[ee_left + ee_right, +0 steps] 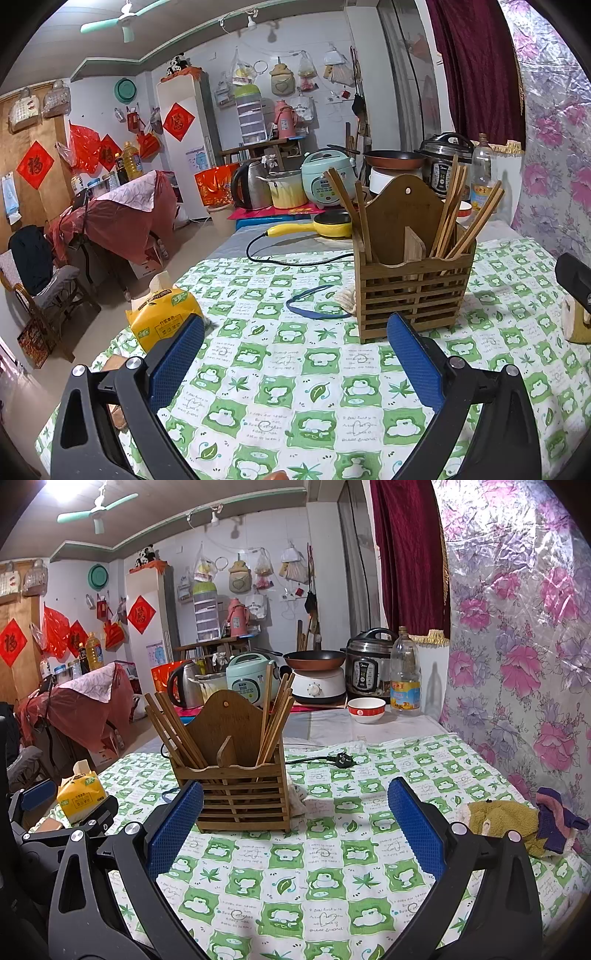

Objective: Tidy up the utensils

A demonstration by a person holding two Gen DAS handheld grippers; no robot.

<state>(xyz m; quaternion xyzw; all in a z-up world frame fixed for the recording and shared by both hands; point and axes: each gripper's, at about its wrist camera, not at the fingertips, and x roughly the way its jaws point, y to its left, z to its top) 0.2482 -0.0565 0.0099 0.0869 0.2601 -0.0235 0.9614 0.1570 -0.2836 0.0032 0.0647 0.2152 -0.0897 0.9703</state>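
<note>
A slatted wooden utensil holder (413, 291) (240, 794) stands upright on the green-and-white tablecloth (295, 387) (332, 867). Wooden chopsticks (458, 218) (275, 712) lean in its right compartment and more chopsticks (351, 206) (173, 727) in its left one. My left gripper (295, 354) hangs open above the cloth, just short of the holder, nothing between its blue pads. My right gripper (295, 823) is open too, with the holder ahead and left of centre. The left gripper also shows at the left edge of the right wrist view (66, 808).
A yellow tissue pack (162, 317) (79, 794) lies near the table's left edge. A blue band (314, 304), a black cord with plug (338, 760), a yellow electric pan (325, 226), a bowl (366, 709), an oil bottle (405, 675) and a knitted cloth (517, 819) sit around.
</note>
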